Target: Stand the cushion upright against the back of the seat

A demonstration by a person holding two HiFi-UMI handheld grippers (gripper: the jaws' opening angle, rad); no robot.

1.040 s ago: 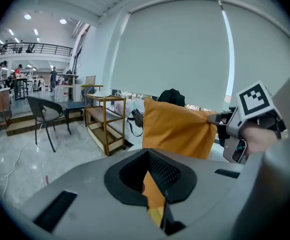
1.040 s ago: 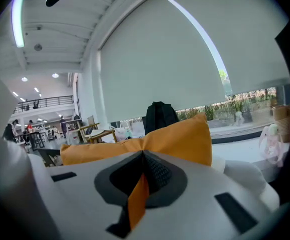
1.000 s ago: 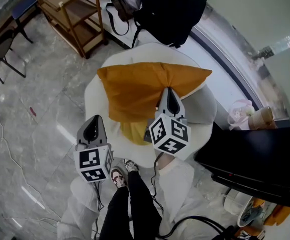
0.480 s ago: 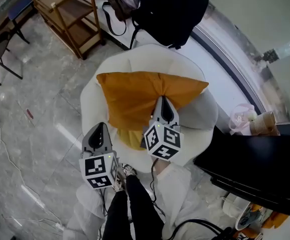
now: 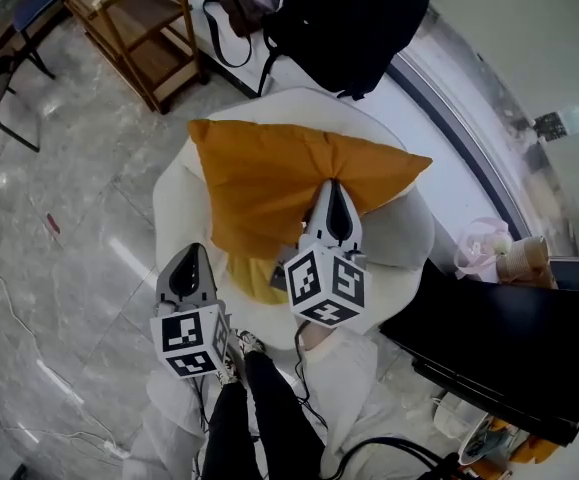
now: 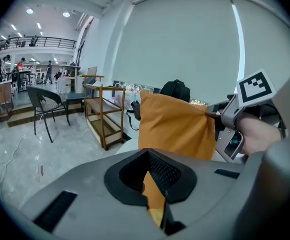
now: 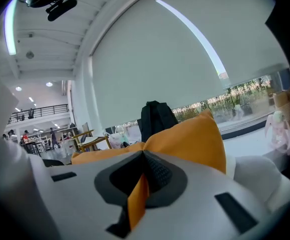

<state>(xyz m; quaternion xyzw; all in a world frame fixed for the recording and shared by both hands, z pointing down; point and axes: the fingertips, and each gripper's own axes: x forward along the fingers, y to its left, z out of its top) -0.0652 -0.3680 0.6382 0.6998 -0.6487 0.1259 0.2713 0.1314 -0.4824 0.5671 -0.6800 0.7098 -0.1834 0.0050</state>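
At the lower left of the head view, the left gripper [image 5: 191, 256] has its jaws drawn together on the near left corner of the orange cushion [image 5: 269, 183]. Just right of centre, the right gripper [image 5: 333, 193] is clamped on the cushion's near edge, with orange cloth pinched in the slit. The cushion fills the middle of the frame over the white seat [image 5: 172, 203], slanting up toward its back. A yellow cloth [image 5: 254, 280] shows beneath it. Beyond, a black bag [image 5: 344, 18] sits at top centre and a wooden shelf [image 5: 144, 28] at upper left.
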